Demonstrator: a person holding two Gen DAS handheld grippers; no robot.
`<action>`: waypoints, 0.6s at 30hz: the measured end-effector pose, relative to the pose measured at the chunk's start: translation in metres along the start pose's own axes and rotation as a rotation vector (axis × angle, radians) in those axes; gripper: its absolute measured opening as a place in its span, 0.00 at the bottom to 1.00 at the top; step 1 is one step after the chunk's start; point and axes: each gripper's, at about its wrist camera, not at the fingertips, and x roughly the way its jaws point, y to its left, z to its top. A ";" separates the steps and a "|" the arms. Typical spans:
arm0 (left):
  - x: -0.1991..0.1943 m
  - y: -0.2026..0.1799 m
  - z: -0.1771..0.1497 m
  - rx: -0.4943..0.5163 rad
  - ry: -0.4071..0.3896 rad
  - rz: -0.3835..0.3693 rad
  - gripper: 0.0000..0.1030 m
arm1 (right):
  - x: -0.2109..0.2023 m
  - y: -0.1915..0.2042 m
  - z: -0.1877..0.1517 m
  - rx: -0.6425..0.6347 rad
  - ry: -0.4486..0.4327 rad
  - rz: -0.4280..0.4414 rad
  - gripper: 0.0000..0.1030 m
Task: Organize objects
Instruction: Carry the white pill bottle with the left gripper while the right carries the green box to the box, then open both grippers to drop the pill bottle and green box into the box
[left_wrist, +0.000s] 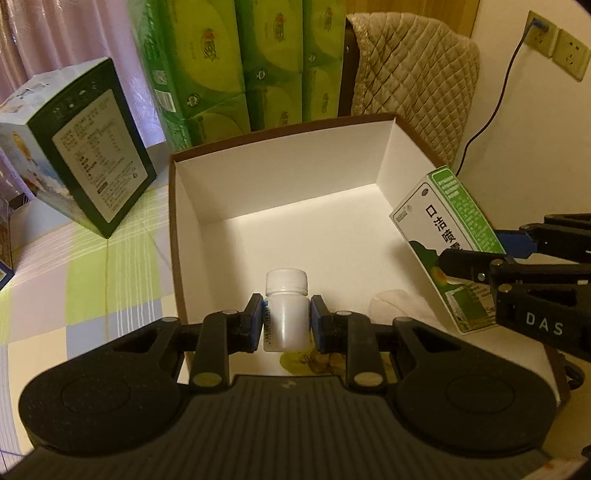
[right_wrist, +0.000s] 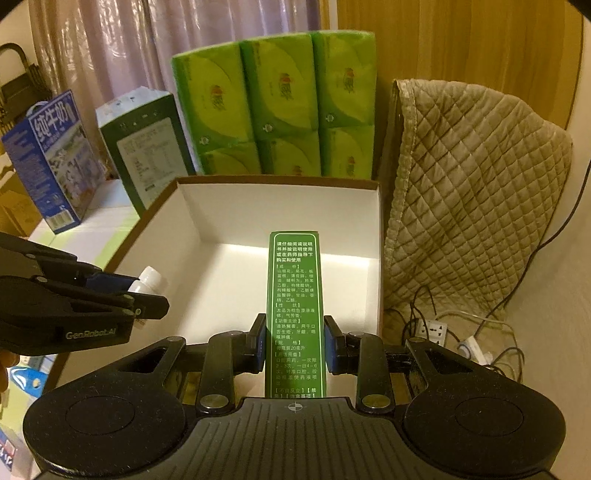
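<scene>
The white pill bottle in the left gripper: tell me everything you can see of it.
The white pill bottle is small, plastic-looking, with a ribbed white screw cap that is on and a printed label on its side, too blurred to read. It is held upright between the blue pads of the left gripper, which is shut on its body. It hangs over the near part of the open white-lined cardboard box, apparently clear of the floor.

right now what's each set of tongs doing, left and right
Left tongs: shut on the white pill bottle, over the open box.
Right tongs: shut on the green medicine carton.
</scene>
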 end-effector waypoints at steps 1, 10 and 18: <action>0.003 0.000 0.002 0.003 0.005 0.002 0.22 | 0.004 -0.001 0.001 0.001 0.003 -0.002 0.26; 0.033 -0.003 0.020 0.030 0.037 0.003 0.22 | 0.031 -0.005 0.010 -0.007 0.033 -0.015 0.26; 0.050 -0.002 0.029 0.036 0.045 -0.005 0.22 | 0.040 -0.010 0.013 -0.002 0.039 -0.023 0.26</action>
